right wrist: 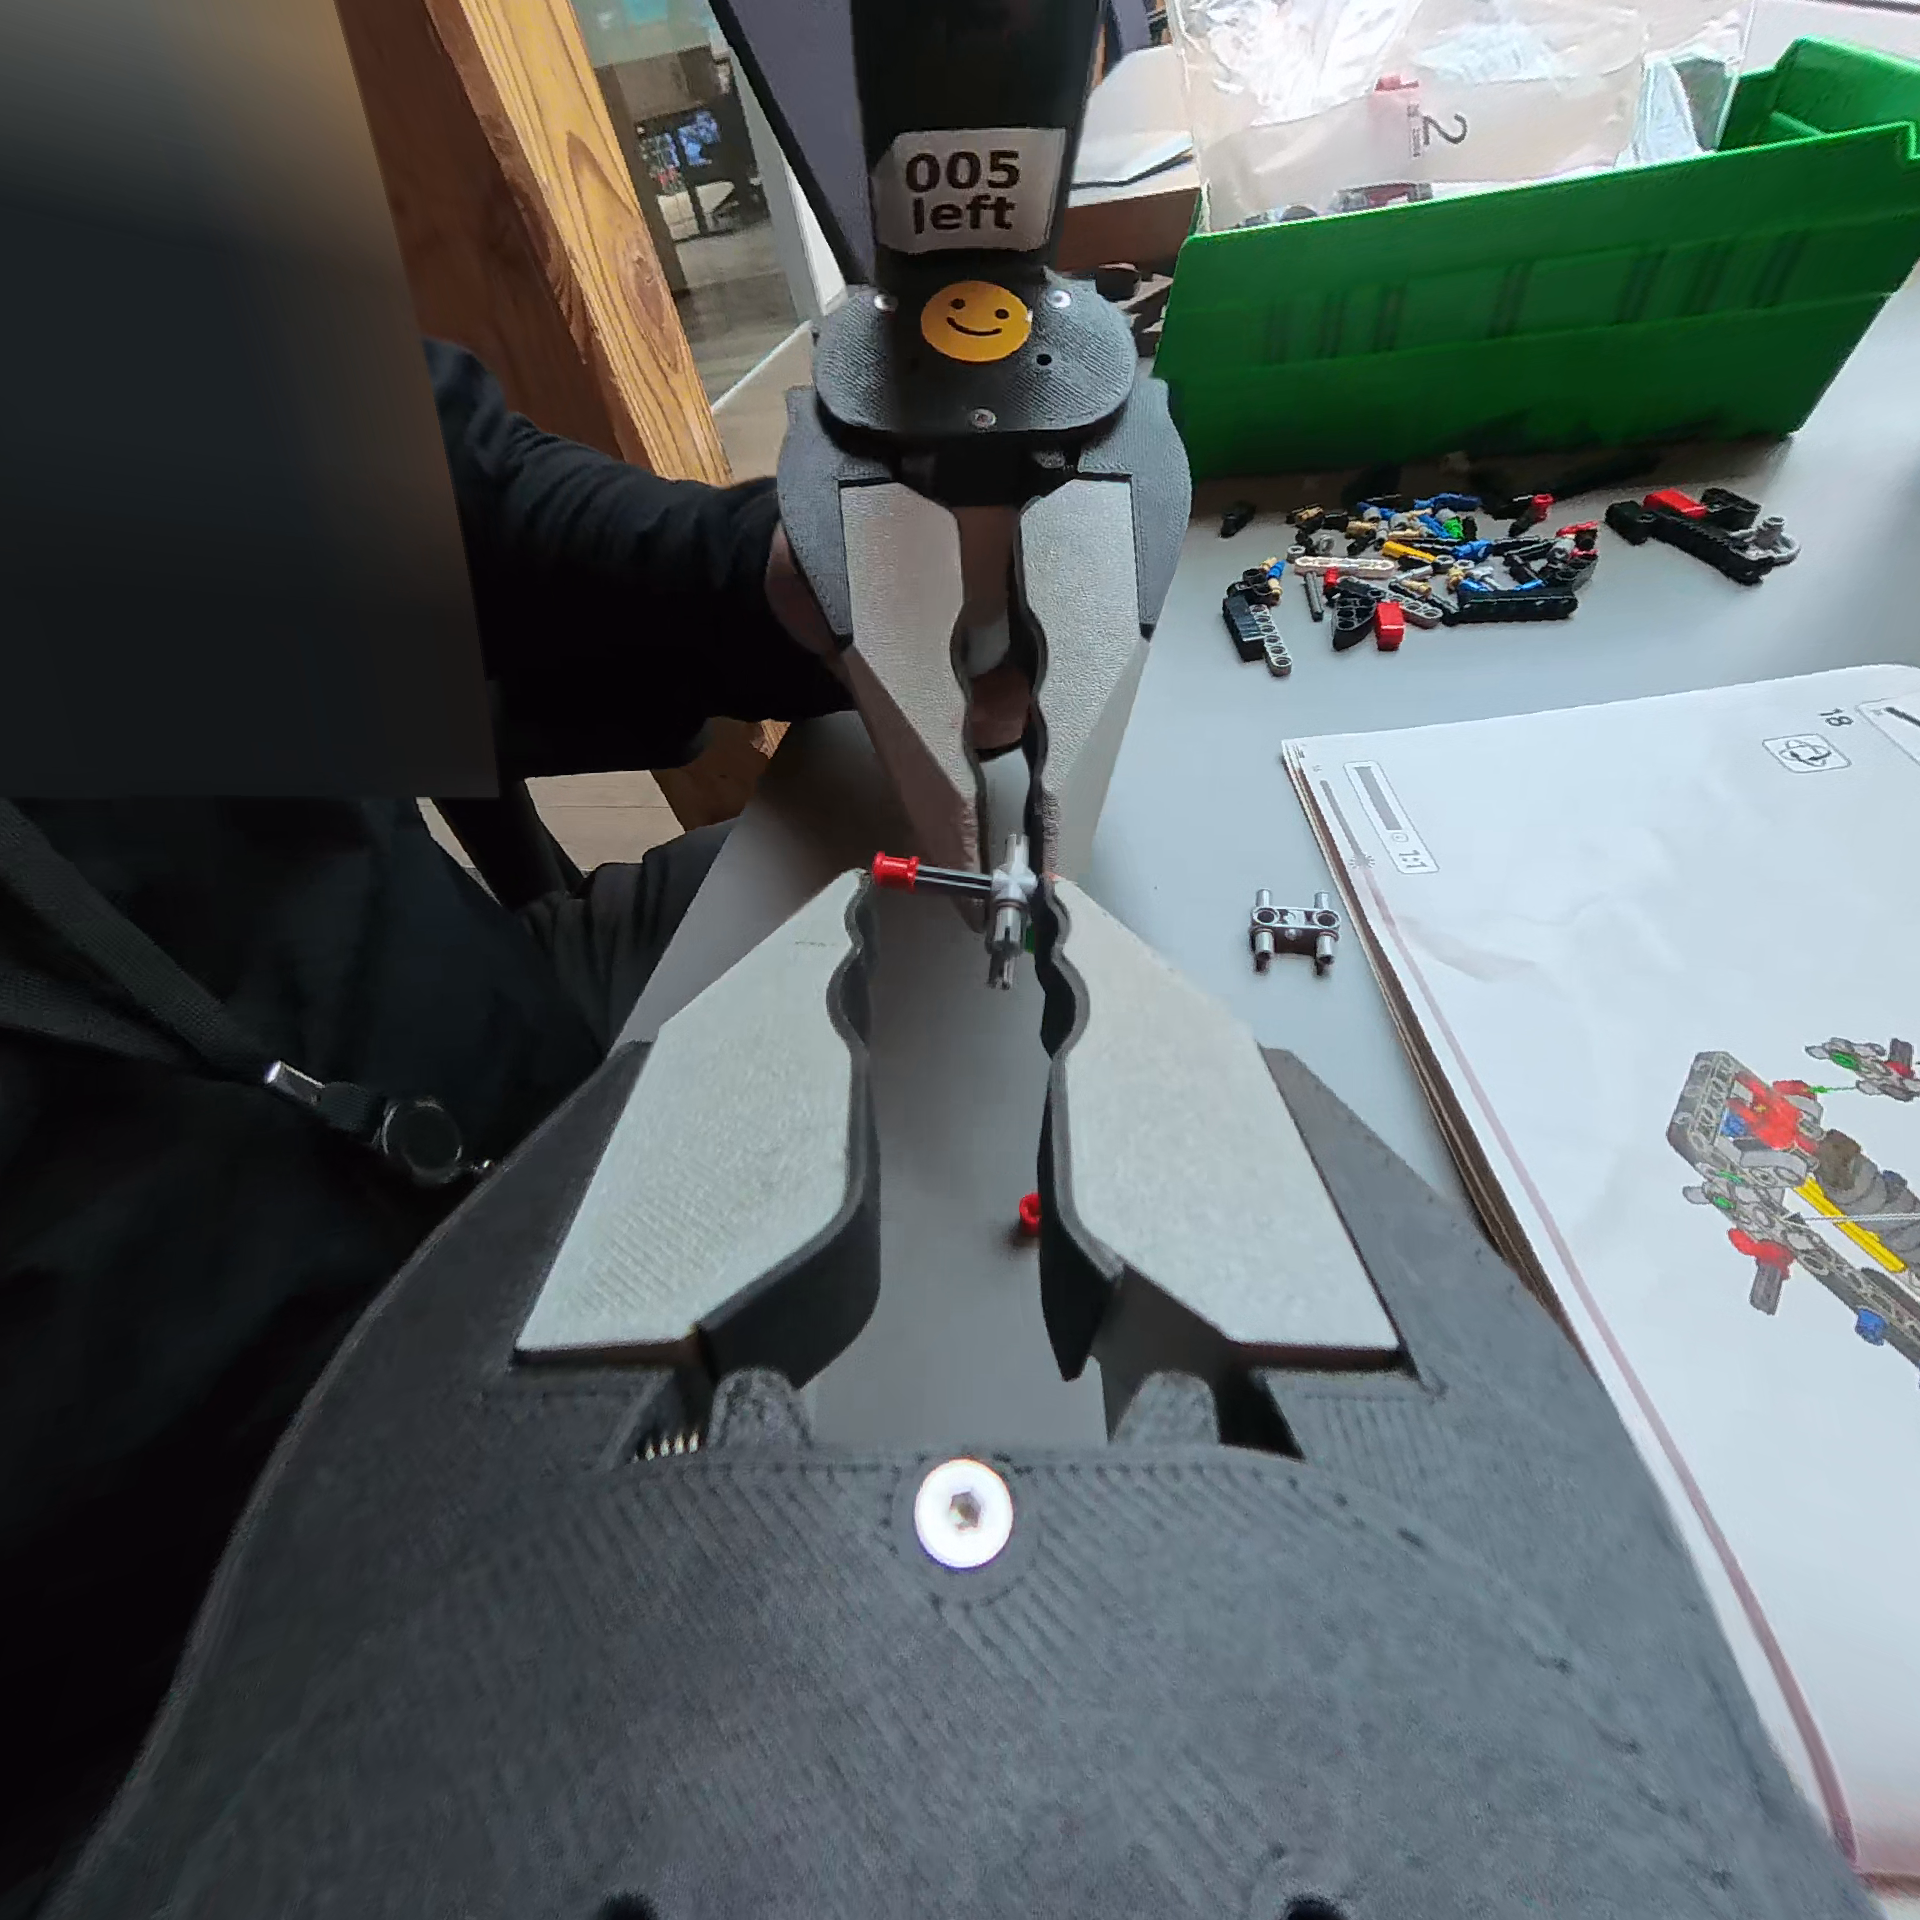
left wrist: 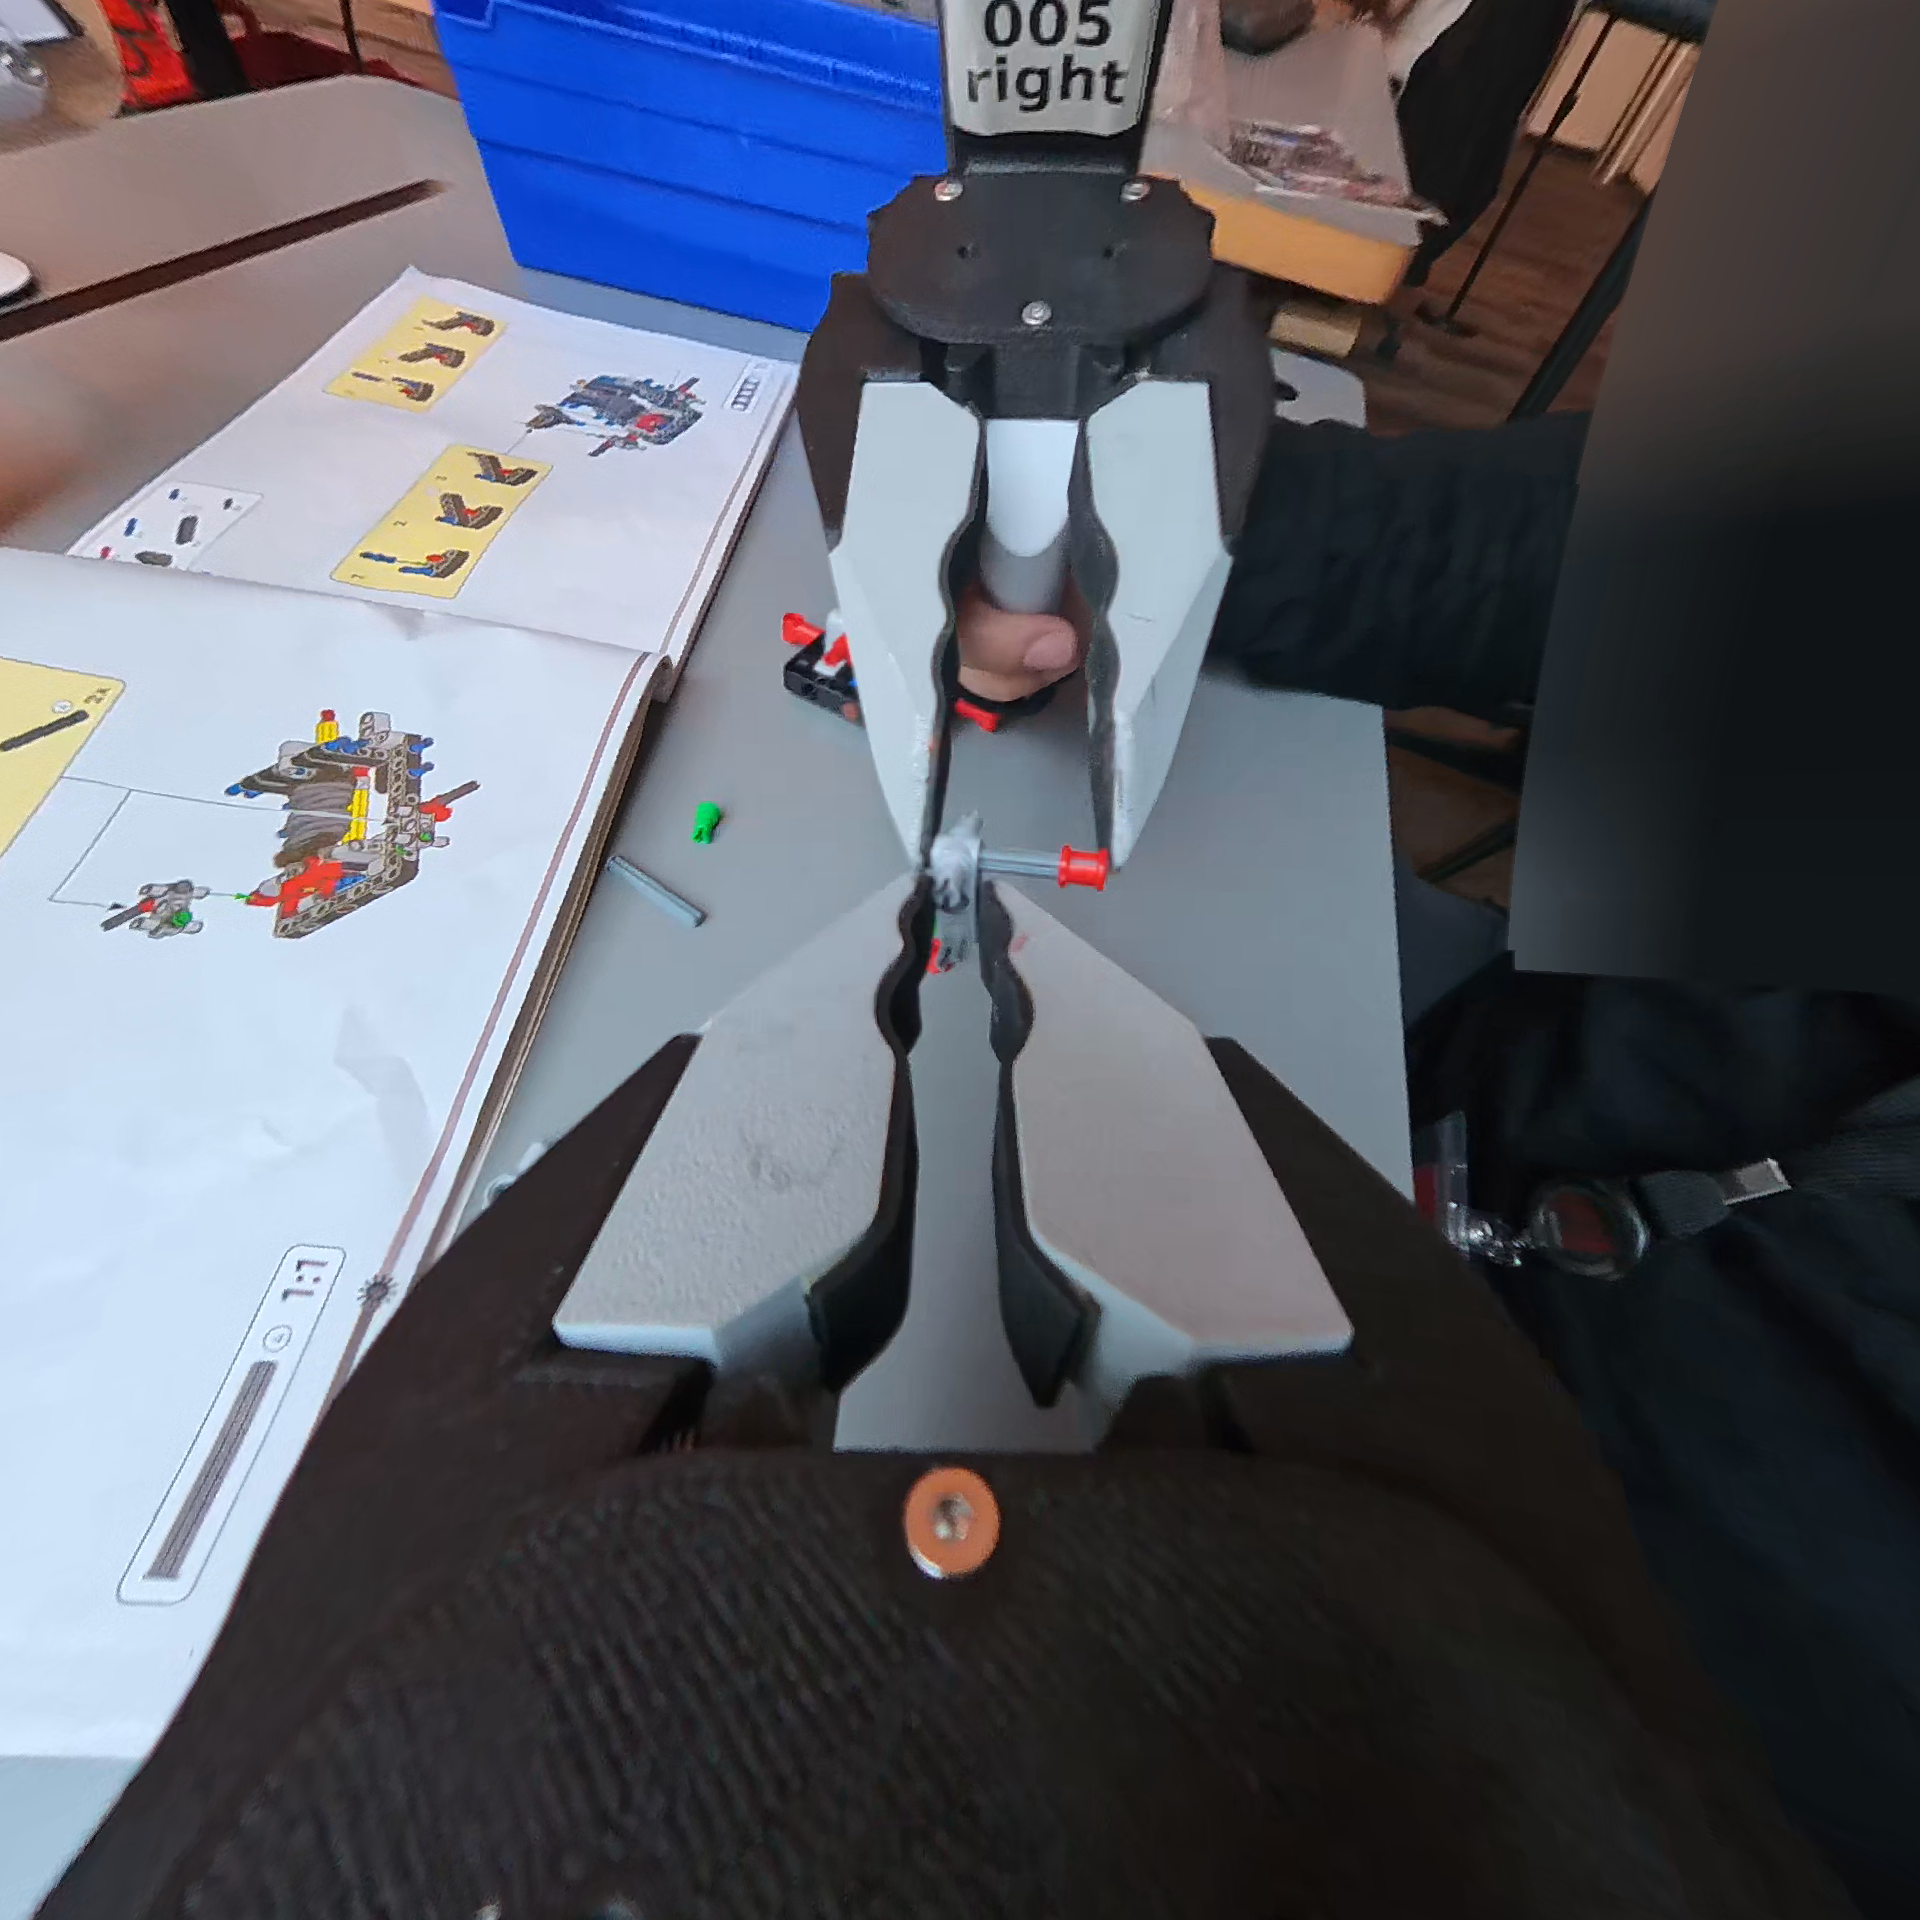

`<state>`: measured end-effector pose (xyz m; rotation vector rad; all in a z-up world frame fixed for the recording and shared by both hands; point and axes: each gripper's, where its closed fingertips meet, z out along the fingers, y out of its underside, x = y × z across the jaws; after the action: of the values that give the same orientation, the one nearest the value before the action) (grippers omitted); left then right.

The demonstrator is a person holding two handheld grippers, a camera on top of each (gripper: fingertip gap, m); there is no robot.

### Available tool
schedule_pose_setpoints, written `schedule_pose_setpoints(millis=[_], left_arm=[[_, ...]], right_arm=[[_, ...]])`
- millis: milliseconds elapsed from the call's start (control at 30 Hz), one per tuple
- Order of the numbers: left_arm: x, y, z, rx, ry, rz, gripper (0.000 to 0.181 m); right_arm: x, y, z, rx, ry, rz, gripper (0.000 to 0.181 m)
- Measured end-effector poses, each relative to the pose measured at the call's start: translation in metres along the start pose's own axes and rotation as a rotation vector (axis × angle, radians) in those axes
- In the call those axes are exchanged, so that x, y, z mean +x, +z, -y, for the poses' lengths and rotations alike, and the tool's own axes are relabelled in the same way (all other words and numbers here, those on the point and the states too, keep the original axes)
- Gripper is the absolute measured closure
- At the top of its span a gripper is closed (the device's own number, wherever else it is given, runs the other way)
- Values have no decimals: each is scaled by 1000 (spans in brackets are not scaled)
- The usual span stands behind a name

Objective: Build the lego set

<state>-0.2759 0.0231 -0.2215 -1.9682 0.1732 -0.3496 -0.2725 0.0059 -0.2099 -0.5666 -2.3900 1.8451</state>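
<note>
The left hand-held gripper [left wrist: 951,899] is nearly closed, pinching a small light-grey plastic cross connector [left wrist: 958,864] at its tips. The right hand-held gripper [right wrist: 961,909] meets it tip to tip, fingers well apart, around the thin grey axle with a red end bush [right wrist: 930,878] that sticks sideways from the connector, above the grey tabletop [left wrist: 790,790] near its edge. Open tabletop lies between them and the open paper instruction booklet [left wrist: 312,1039]; a loose green peg [left wrist: 705,821] and short grey rod [left wrist: 655,890] lie there.

Small grey cross-shaped connector [left wrist: 958,868] with a grey axle and red end bush [left wrist: 1081,868] sticking out sideways, hanging above the table, loose mixed pieces [right wrist: 1423,577] lying in a pile by the green bin, open instruction booklet [left wrist: 260,935] lying flat
</note>
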Motion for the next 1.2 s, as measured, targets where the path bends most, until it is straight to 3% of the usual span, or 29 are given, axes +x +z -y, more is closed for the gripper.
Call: schedule_pose_setpoints(millis=[367, 567, 667, 733, 833, 1000, 1133, 1200], left_arm=[[4, -9, 14, 142, -114, -126, 168], [7, -10, 19, 179, -161, -164, 173], [6, -13, 22, 206, -183, -168, 176], [3, -15, 25, 228, -191, -157, 176], [0, -16, 25, 235, -194, -141, 176], [-2, -17, 28, 249, -184, -122, 176], [0, -18, 31, 261, -162, -121, 176], [0, -18, 29, 252, -143, -106, 176]], right_arm=[[-8, -6, 8, 63, 72, 91, 154], [-8, -6, 12, 84, 75, 90, 154], [-3, -7, 16, 96, 41, 33, 160], [0, -10, 20, 109, 8, -12, 151], [-3, -14, 23, 120, 8, 7, 152], [7, -12, 18, 62, -64, -98, 152], [10, -5, 14, 2, -149, -174, 177], [12, -4, 13, -17, -205, -212, 179]])
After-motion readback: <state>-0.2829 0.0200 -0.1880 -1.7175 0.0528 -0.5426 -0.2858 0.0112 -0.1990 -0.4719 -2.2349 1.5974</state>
